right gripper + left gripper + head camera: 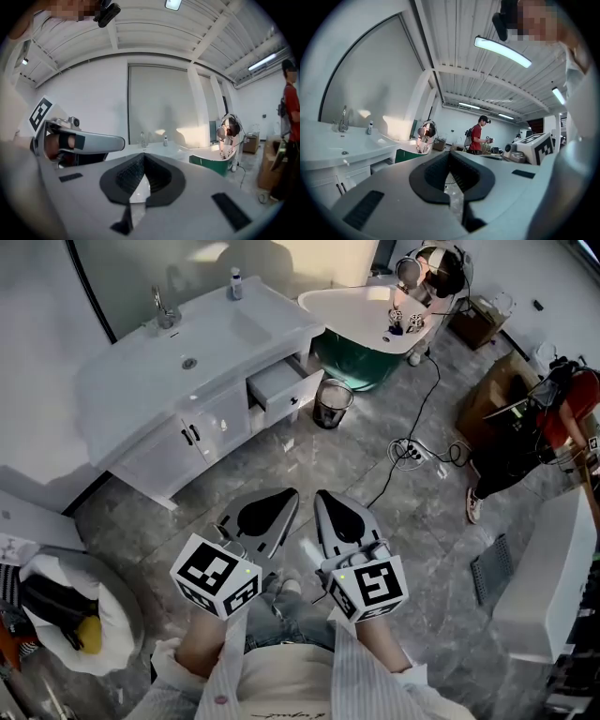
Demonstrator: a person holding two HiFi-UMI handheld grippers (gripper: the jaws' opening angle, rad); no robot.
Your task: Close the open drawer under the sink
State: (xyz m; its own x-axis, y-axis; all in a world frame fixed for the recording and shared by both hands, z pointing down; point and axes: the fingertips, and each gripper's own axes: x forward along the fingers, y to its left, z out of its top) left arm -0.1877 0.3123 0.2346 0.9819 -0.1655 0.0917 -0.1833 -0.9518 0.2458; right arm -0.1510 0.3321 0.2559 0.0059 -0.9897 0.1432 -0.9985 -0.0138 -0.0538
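The white vanity (141,381) with its sink stands at the upper left of the head view. Its right-hand drawer (279,388) is pulled out over the grey floor. Both grippers hang low and near me, well short of the drawer, about a metre of floor away. My left gripper (289,495) is shut with nothing in it, its tips meeting in its own view (450,153). Beside it my right gripper (321,495) is also shut and empty (143,155). The vanity (328,154) shows at the left of the left gripper view.
A small waste bin (332,402) stands just right of the drawer. A green-sided bathtub (375,324) lies behind it with a person (436,273) bent over it. A power strip and cable (409,452) cross the floor. Another person (553,427) and a cardboard box (497,390) are at right.
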